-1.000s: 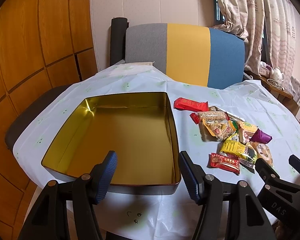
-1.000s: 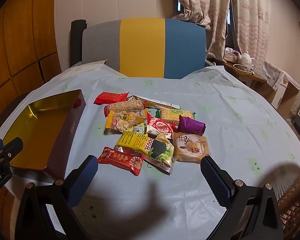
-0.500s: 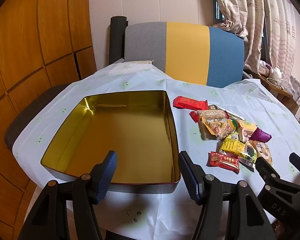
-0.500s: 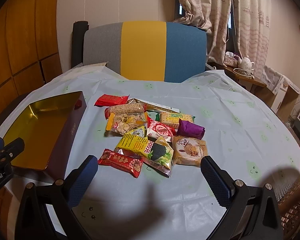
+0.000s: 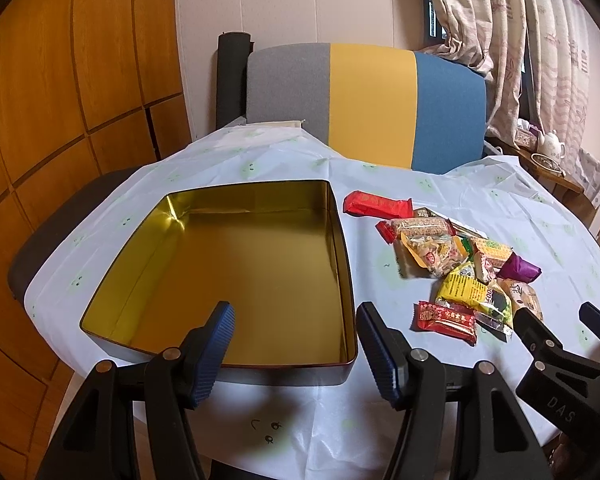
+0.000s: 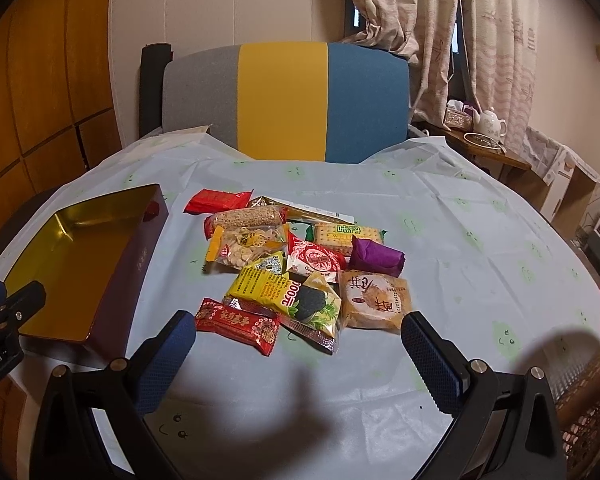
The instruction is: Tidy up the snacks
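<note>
Hovering wide open, I see my left gripper (image 5: 292,326) above the gold tin (image 5: 342,248), my right gripper (image 6: 296,334) gaping near the snacks (image 6: 292,264), both empty.

One tin (image 5: 342,240), eleven snack packets (image 6: 296,268), one chair (image 6: 284,100).

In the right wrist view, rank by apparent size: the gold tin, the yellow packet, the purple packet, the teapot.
1. gold tin
2. yellow packet
3. purple packet
4. teapot, though it stands much farther off, so its true size is unsure.
</note>
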